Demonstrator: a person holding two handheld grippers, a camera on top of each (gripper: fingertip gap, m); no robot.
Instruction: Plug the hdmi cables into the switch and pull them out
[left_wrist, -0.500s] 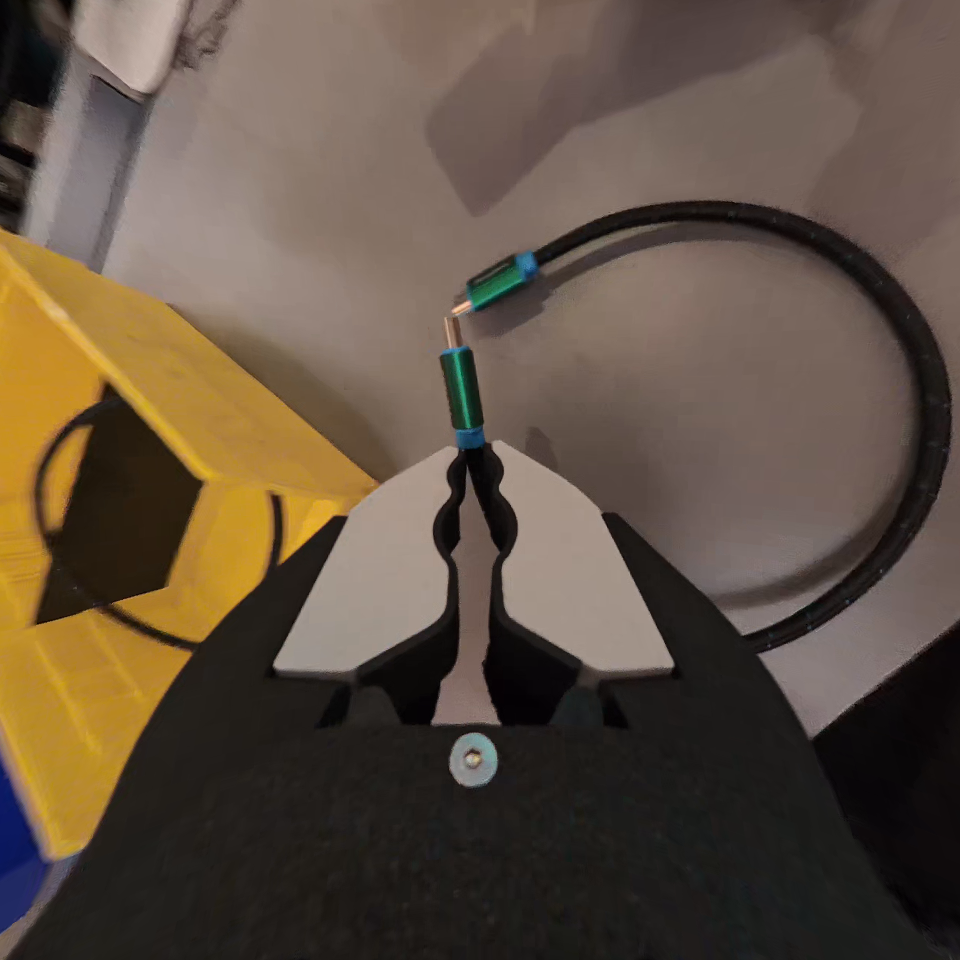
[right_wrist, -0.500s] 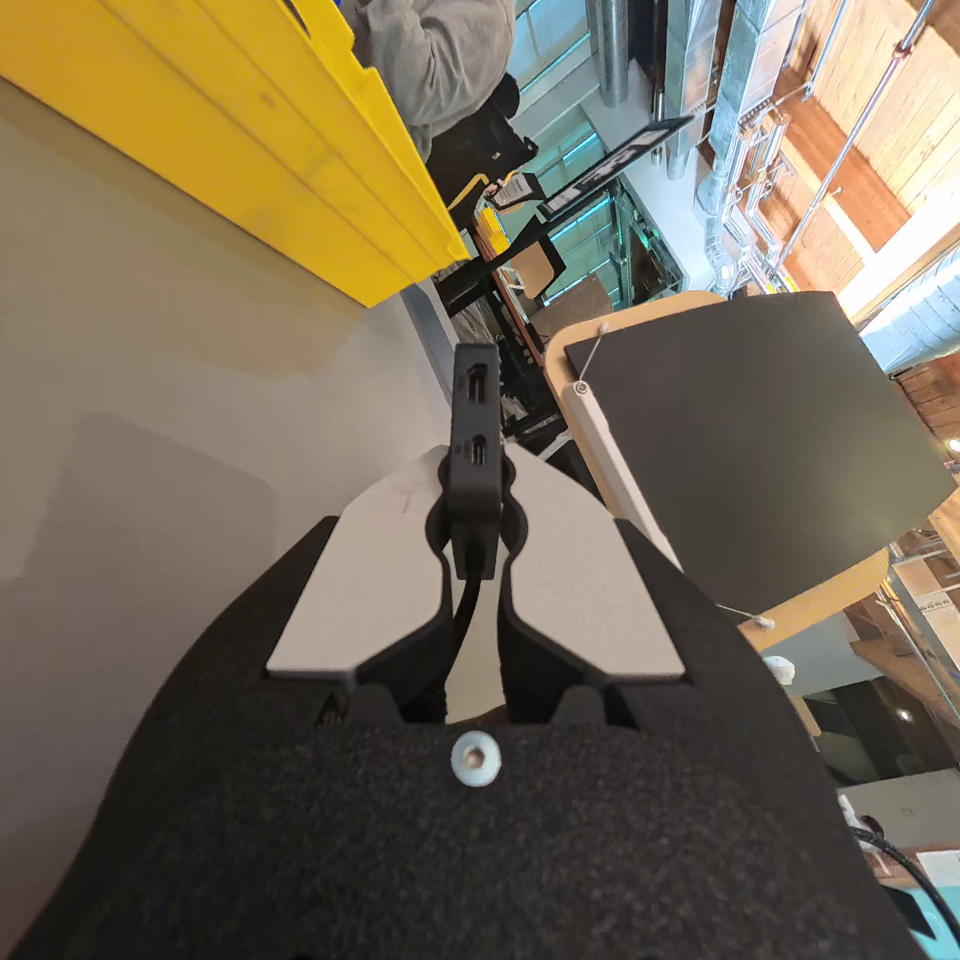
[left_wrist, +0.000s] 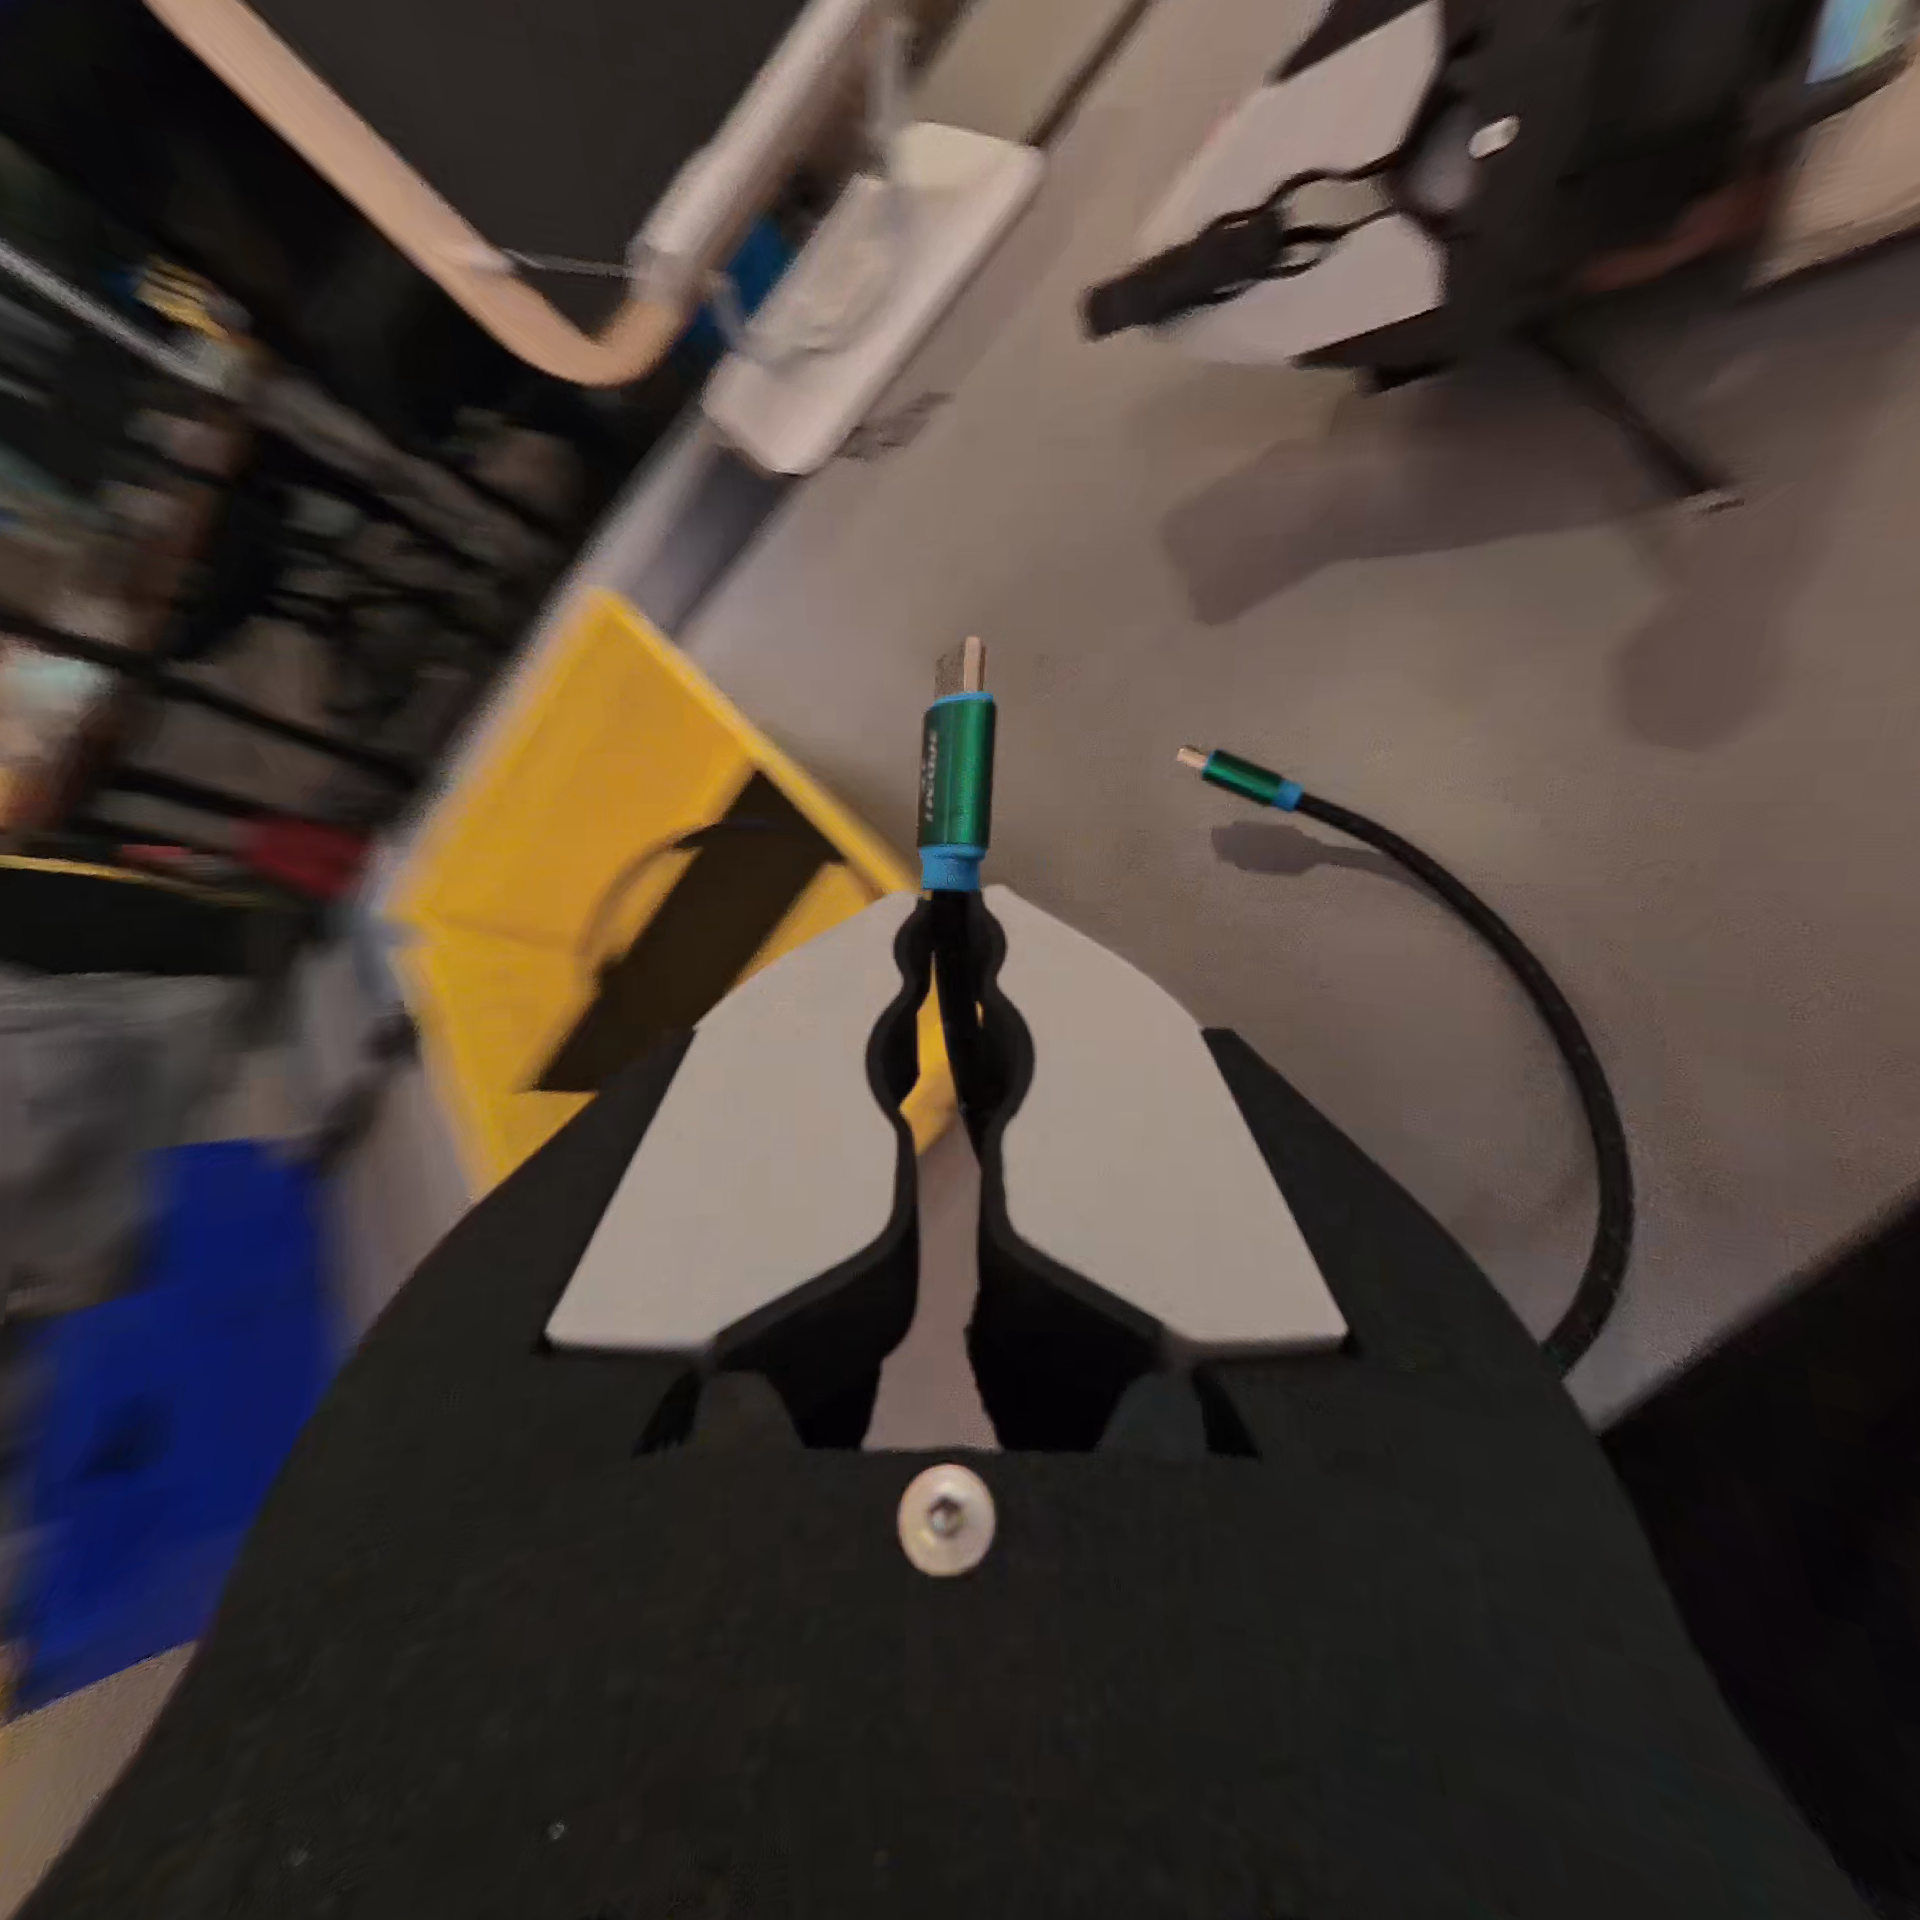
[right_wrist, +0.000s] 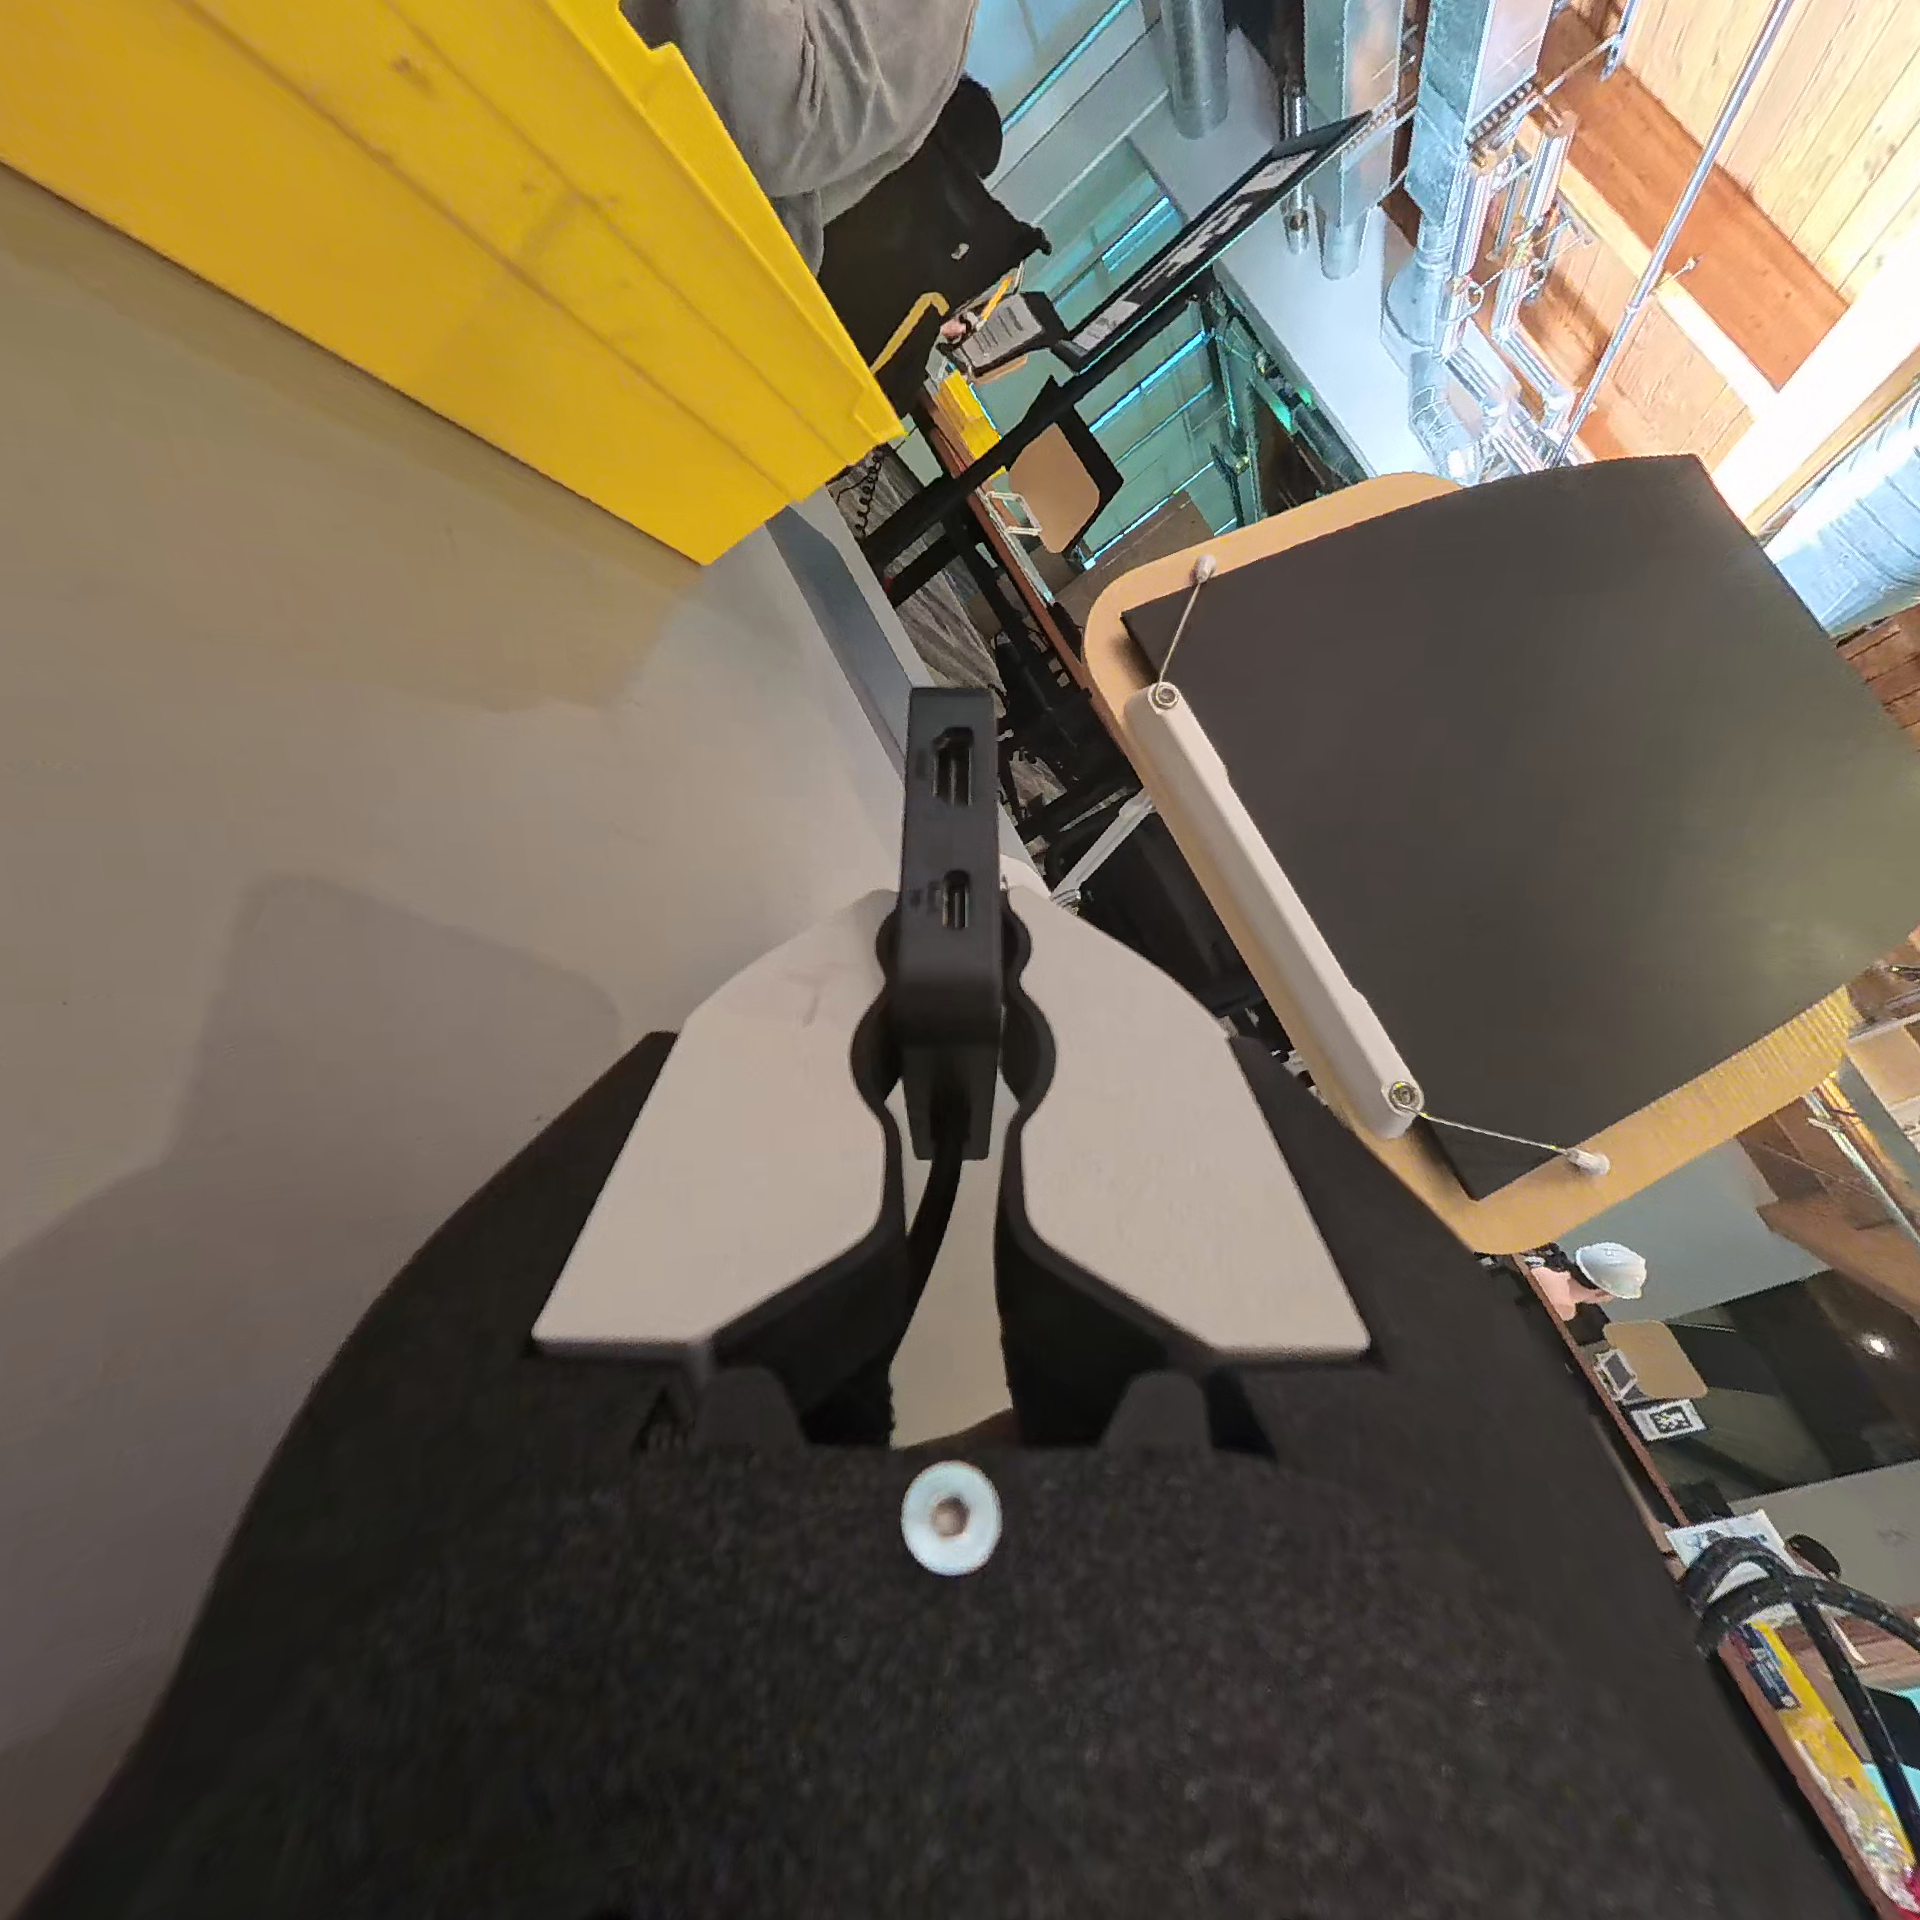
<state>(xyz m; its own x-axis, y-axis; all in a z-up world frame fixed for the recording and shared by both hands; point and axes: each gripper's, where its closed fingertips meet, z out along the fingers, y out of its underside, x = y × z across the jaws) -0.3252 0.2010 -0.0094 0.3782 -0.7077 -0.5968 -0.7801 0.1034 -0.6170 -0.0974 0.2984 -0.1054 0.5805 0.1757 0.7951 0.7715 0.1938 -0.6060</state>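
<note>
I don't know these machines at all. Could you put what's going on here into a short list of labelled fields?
Left claw: shut on a black cable just behind its green plug, metal tip pointing away
Right claw: shut on the black switch, two empty ports facing the camera
Plugged in yet: no, plug and switch are apart
Spare plug: second green plug at the end of a braided cable, apparently above the grey table
Nearby: yellow bin on the table
Picture quality: left view's background blurred
</note>
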